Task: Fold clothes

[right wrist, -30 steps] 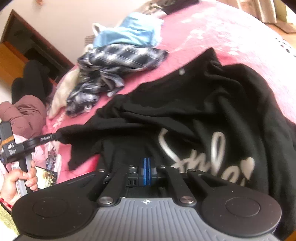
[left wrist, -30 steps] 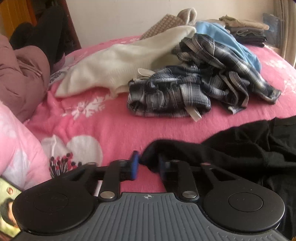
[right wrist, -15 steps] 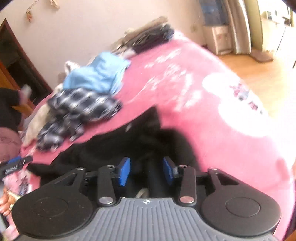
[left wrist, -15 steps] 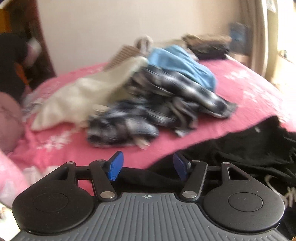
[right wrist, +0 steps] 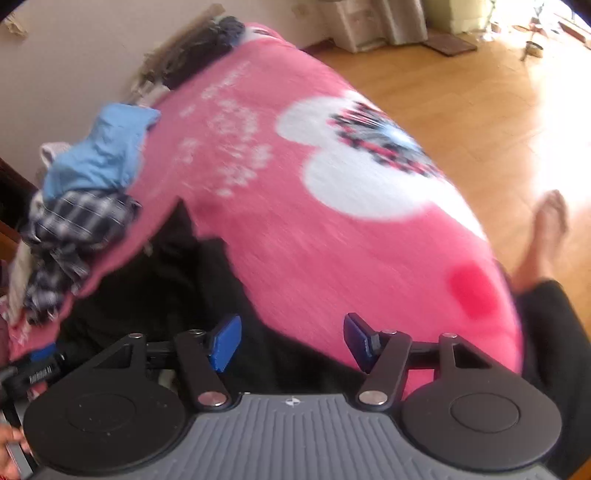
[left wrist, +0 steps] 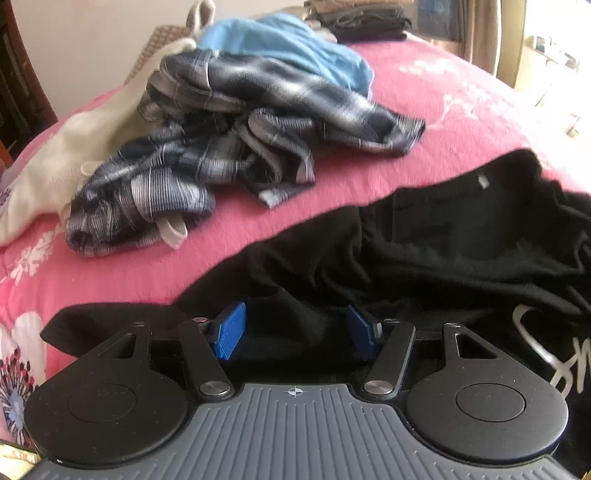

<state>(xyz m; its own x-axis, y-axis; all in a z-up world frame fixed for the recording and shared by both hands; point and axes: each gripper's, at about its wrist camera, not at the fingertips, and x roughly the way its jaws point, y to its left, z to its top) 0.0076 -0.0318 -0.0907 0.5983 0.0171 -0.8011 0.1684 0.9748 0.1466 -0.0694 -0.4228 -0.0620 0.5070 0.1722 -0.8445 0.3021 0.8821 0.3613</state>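
Left tool (left wrist: 293, 334) has its blue pads spread apart over the black shirt (left wrist: 443, 251), with a bit of black fabric sitting between them but neither pad pressing on it, so nothing's gripped. Right tool (right wrist: 291, 341) has its jaws opening too, wide gap, with the shirt's dark edge and pink blanket (right wrist: 314, 240) showing through the gap, and no pinch on anything. The black shirt is lying rumpled across the near part of the bed, collar tag facing up toward the far side, and some silvery lettering (left wrist: 546, 354) peeks out at the right edge of the left view. Further back on the bed there's a messy pile: a plaid shirt (left wrist: 229, 140), a cream garment (left wrist: 55, 158) beside it, and a light blue one (left wrist: 288, 48) behind. A folded stack (left wrist: 365, 24) sits at the far end. Right view is pretty blurry, but you can make out a wooden floor (right wrist: 461, 96) and a bare foot (right wrist: 546, 236) next to the bed.
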